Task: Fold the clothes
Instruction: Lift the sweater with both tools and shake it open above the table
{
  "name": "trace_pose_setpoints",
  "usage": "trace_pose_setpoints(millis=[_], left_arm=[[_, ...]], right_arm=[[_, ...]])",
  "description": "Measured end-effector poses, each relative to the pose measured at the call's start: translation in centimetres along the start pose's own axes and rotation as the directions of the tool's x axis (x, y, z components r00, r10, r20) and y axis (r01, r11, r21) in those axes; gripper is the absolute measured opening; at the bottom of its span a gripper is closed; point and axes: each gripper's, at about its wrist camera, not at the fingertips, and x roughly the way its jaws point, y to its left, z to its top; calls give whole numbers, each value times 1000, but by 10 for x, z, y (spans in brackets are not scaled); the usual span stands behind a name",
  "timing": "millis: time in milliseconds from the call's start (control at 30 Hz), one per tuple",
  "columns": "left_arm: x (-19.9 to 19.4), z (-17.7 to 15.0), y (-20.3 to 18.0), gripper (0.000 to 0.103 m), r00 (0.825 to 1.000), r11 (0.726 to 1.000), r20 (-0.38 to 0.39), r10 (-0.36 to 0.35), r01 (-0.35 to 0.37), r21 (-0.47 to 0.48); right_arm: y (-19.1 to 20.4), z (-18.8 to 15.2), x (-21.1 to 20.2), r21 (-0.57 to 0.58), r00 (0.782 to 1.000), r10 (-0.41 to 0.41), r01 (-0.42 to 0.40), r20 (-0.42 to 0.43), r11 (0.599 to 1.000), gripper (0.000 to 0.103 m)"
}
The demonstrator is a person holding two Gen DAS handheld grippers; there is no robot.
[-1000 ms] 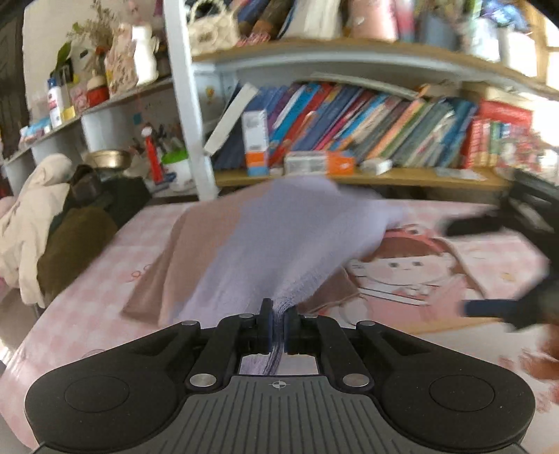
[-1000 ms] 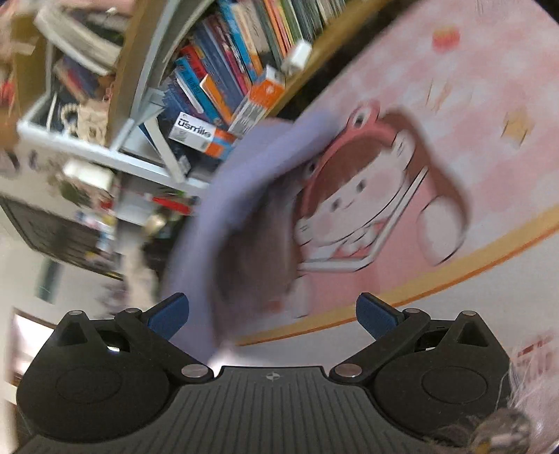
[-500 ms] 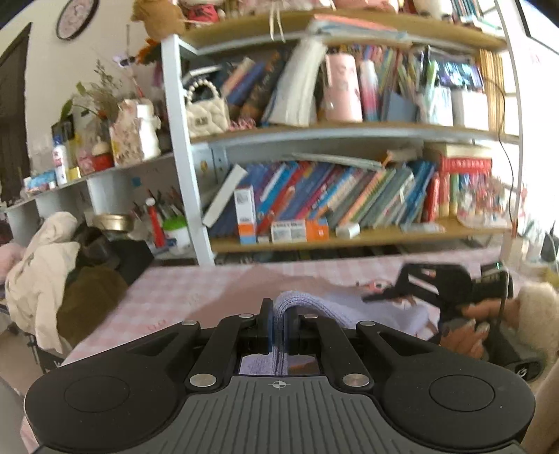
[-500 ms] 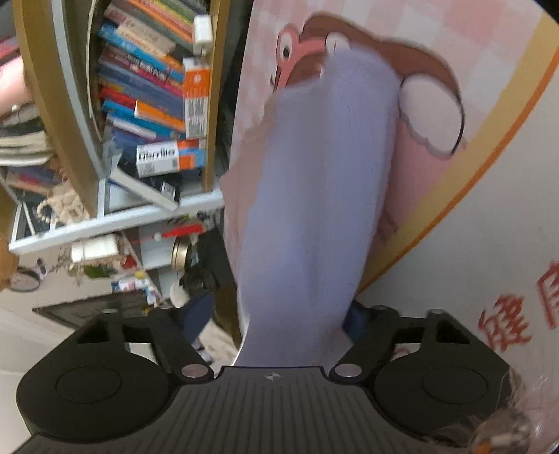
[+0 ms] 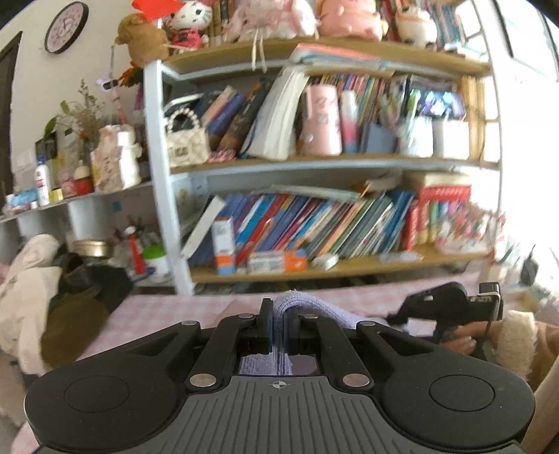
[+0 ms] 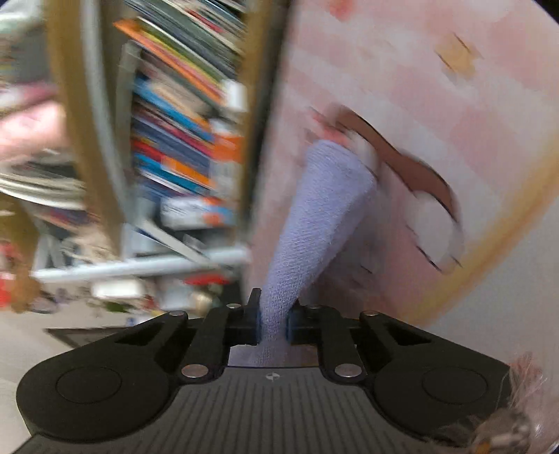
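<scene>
Lilac knit garment stretched off pink tablecloth, bookshelf close behind

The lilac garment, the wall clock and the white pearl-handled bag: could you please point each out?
Garment [image 6: 325, 209]: right wrist view, mid stretched fabric.
Clock [image 5: 66, 27]: left wrist view, face centre.
Bag [image 5: 187, 146]: left wrist view, quilted front.

bookshelf: crammed | wall clock | plush toys on top

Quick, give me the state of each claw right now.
Left claw: shut, pinching a fold of the lavender knit garment.
Right claw: jaws closing, pads already pressing on another bunch of the same garment.
</scene>
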Motion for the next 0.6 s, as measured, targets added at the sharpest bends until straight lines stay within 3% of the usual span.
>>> trace_pose_setpoints(millis=[67, 133, 233, 367, 400, 433, 533, 600], left_arm=[[-1, 9, -3, 5, 998, 998, 35, -61, 61, -10], [-5, 20, -6, 5, 984, 987, 86, -157, 159, -24], [-14, 37, 0, 5, 927, 933, 177, -331, 350, -89], [-26, 48, 8, 5, 827, 837, 272, -491, 535, -116], [-27, 48, 9, 5, 813, 823, 279, -511, 556, -113], [-25, 45, 12, 5, 811, 817, 276, -517, 563, -124], [-11, 27, 24, 5, 836, 819, 238, -494, 539, -194], [8, 5, 38, 5, 869, 821, 165, -467, 496, -283]], right_arm=[[28, 17, -14, -52, 995, 90, -88, 49, 995, 11], [63, 32, -28, -131, 980, 174, -162, 93, 978, 11], [138, 46, -54, -316, 936, 328, -275, 131, 908, 12], [241, 33, -82, -572, 838, 542, -416, 60, 707, 11], [261, 23, -81, -624, 826, 562, -420, 38, 659, 11], [280, 12, -80, -673, 816, 577, -418, 16, 610, 11], [298, -10, -46, -730, 869, 495, -352, -21, 586, 11], [280, -15, -2, -722, 938, 346, -263, -34, 640, 11]])
